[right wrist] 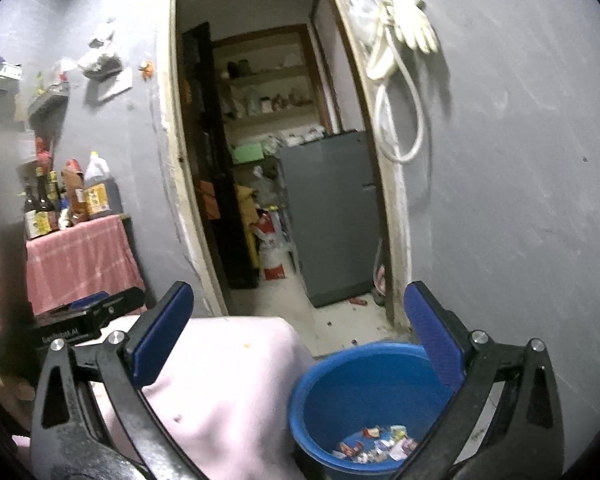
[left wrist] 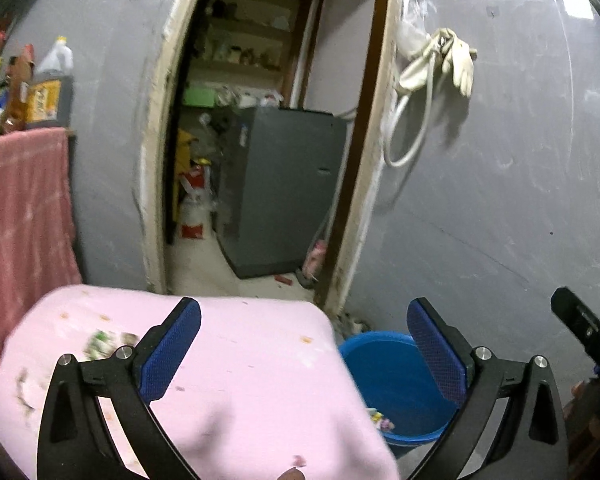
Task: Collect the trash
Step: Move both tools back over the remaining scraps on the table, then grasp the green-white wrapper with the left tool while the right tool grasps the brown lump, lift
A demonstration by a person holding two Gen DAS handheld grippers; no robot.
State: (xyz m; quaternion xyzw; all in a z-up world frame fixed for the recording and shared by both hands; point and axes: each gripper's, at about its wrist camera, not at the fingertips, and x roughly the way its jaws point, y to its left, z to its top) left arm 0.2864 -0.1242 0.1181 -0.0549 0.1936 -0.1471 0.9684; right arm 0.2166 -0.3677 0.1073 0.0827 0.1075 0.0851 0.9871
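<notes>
Gaping both tools; round blue plastic bucket holding crinkled wrappers.

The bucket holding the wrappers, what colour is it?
Blue bucket, inside and out; the right wrist view shows it best.

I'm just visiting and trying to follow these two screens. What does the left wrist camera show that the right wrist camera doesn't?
Only the left wrist view shows wrappers lying on the pink cloth, with that cloth filling most of the foreground.

Only the right wrist view looks down into the blue bucket at the pile of wrappers on its bottom, and shows wall shelves above the bottles.

Both show the doorway, grey cabinet, hanging gloves, pink cloth, bucket, and open fingers holding nothing.
</notes>
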